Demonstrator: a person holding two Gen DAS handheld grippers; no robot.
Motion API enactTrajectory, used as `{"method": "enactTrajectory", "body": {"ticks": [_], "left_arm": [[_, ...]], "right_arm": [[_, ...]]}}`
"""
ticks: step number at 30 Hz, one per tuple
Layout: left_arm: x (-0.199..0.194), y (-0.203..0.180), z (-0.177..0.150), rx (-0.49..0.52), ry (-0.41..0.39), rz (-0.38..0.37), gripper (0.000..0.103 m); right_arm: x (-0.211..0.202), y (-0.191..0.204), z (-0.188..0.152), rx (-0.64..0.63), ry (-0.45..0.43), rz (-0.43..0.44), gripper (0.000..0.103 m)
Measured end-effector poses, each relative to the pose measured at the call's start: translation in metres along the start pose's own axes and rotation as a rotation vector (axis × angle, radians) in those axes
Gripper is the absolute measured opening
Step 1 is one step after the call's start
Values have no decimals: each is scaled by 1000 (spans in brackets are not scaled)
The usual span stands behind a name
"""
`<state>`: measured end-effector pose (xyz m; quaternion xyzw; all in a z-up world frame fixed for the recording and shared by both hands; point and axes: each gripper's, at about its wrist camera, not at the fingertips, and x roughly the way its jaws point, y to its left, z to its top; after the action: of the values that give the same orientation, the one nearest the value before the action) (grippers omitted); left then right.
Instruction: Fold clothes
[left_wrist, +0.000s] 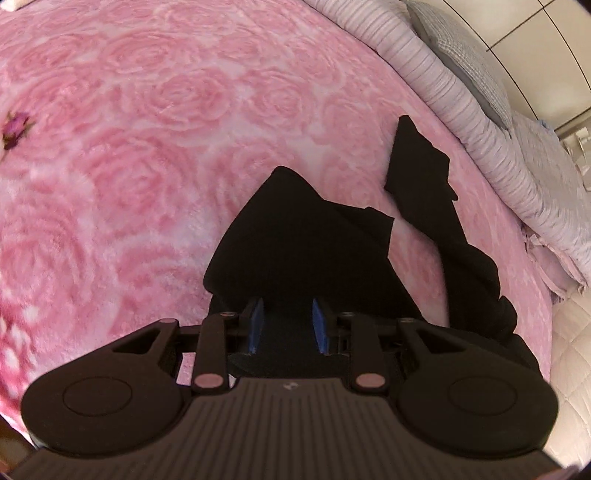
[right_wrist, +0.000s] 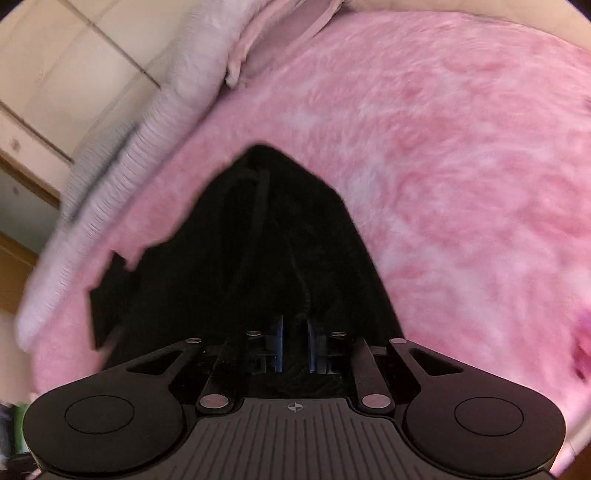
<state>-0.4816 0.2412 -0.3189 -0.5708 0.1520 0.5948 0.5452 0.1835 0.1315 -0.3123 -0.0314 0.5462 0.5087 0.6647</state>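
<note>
A black garment (left_wrist: 314, 236) lies crumpled on a pink rose-patterned blanket (left_wrist: 147, 147). One part of it trails off to the right toward the pillows. My left gripper (left_wrist: 287, 323) hangs over the garment's near edge with its blue pads (left_wrist: 256, 325) apart; black cloth lies between and under them. In the right wrist view the same black garment (right_wrist: 266, 258) hangs forward from my right gripper (right_wrist: 295, 345). Its blue pads (right_wrist: 279, 343) stand close together with a bunched fold of cloth pinched between them. The right wrist view is motion-blurred.
A striped lilac pillow (left_wrist: 443, 88) and a grey pillow (left_wrist: 469, 55) line the blanket's far right edge, with a cream wall behind. A quilted white mattress edge (left_wrist: 569, 350) shows at the right. A dark pink flower print (left_wrist: 14, 127) marks the blanket's left side.
</note>
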Motion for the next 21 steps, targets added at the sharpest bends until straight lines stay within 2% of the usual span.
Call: {"method": "enactTrajectory", "body": {"ticks": [2, 5, 6, 8, 10, 15, 16, 17, 19, 21], "left_arm": [[2, -2, 2, 9, 8, -2, 23], [5, -6, 4, 24, 25, -3, 23], [7, -8, 5, 30, 31, -3, 23], [9, -11, 6, 41, 43, -4, 23], [10, -15, 6, 58, 50, -6, 23], [11, -18, 6, 79, 61, -7, 23], [10, -18, 6, 80, 61, -8, 23], [10, -17, 6, 80, 60, -8, 23], [10, -14, 6, 75, 60, -10, 23], [10, -10, 6, 65, 63, -11, 23]], "right_arm": [[-33, -14, -4, 50, -4, -30, 12], [-50, -39, -12, 156, 71, -222, 15], [-54, -44, -15, 185, 97, -272, 17], [-65, -48, -24, 248, 76, -290, 27], [-70, -45, -35, 353, 54, -201, 48], [-53, -35, -52, 658, 56, 9, 51], [-45, -31, -52, 702, 60, 29, 51], [-37, -27, -53, 741, 64, 45, 51], [-22, -20, -49, 754, 71, 4, 51], [-6, -14, -47, 738, 95, -77, 51]]}}
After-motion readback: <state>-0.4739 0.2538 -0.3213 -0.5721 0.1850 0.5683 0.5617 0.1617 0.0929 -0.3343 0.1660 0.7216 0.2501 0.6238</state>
